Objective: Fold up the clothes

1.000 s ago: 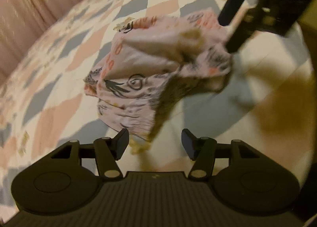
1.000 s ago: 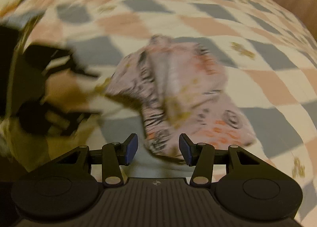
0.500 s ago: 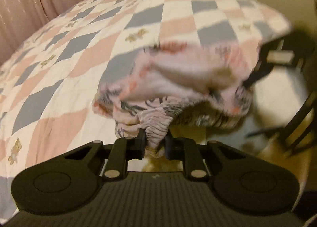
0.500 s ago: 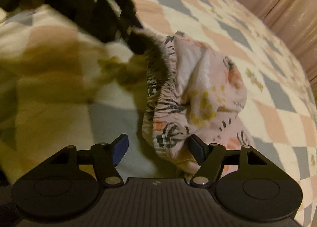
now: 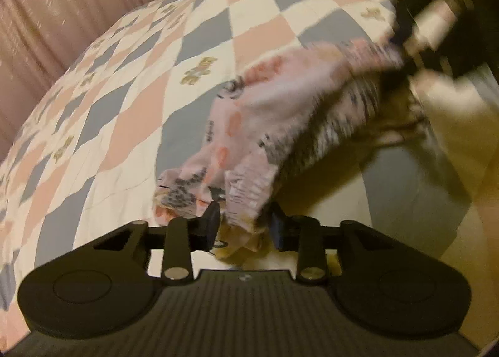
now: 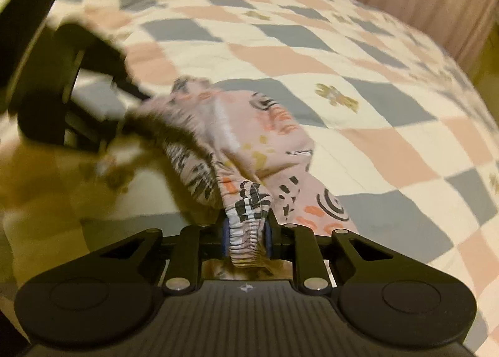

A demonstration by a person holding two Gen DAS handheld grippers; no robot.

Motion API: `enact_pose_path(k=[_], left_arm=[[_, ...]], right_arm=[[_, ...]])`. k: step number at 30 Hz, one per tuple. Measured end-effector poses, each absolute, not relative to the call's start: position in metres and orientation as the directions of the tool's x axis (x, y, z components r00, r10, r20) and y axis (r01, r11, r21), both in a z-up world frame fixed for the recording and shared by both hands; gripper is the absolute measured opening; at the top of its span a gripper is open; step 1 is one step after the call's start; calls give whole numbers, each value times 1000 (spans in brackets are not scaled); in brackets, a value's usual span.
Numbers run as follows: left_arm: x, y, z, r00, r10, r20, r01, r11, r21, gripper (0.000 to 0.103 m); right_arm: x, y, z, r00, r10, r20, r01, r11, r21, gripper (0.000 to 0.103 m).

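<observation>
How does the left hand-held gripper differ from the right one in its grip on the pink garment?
The right hand-held gripper has its jaws close together, clamped on the gathered elastic band of the pink garment. The left hand-held gripper has its jaws wider apart, with a ruffled edge bunched loosely between them. Both hold the same garment above the checkered quilt.

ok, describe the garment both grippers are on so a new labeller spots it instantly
On the checked pink, grey and cream quilt sits one small pale-pink garment, bunched. Its black scribbles, orange dashes and ruffled elastic edge distinguish it from the quilt's squares; the right gripper and left gripper each hold that edge.
</observation>
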State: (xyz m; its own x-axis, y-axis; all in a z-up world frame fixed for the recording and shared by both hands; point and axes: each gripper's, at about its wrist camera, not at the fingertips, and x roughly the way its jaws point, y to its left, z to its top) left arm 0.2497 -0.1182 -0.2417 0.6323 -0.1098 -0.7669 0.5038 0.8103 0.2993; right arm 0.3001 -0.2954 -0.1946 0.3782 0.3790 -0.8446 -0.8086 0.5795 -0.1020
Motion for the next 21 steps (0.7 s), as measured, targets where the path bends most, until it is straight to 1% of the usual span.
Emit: enact_pose_path(k=[6, 9, 10, 11, 12, 13, 16, 21], left_arm=[[243, -131, -257, 711, -89, -697, 510, 748, 425, 34], [243, -132, -246, 731, -106, -674, 506, 746, 432, 35], [243, -132, -242, 738, -112, -665, 505, 746, 434, 34], [243, -133, -239, 744, -118, -657, 504, 745, 437, 21], [243, -133, -235, 749, -123, -651, 503, 745, 438, 13], [243, -133, -232, 734, -123, -668, 513, 744, 427, 9], [233, -127, -212, 712, -142, -688, 532, 749, 396, 8], [183, -115, -147, 669, -255, -698, 587, 757, 287, 7]], right_arm=[[310, -300, -189, 344, 396, -851, -806, 589, -53, 18], [305, -301, -185, 337, 404, -851, -806, 590, -39, 18], [303, -301, -183, 336, 407, -849, -808, 588, -37, 17], [302, -301, -181, 332, 412, -849, -808, 589, -31, 16], [301, -302, -178, 327, 418, -848, -805, 593, -18, 16], [300, -303, -174, 321, 425, -846, -801, 599, -3, 15], [295, -312, -152, 291, 453, -843, -794, 605, 51, 13], [267, -327, -95, 186, 510, -840, -808, 566, 165, 12]])
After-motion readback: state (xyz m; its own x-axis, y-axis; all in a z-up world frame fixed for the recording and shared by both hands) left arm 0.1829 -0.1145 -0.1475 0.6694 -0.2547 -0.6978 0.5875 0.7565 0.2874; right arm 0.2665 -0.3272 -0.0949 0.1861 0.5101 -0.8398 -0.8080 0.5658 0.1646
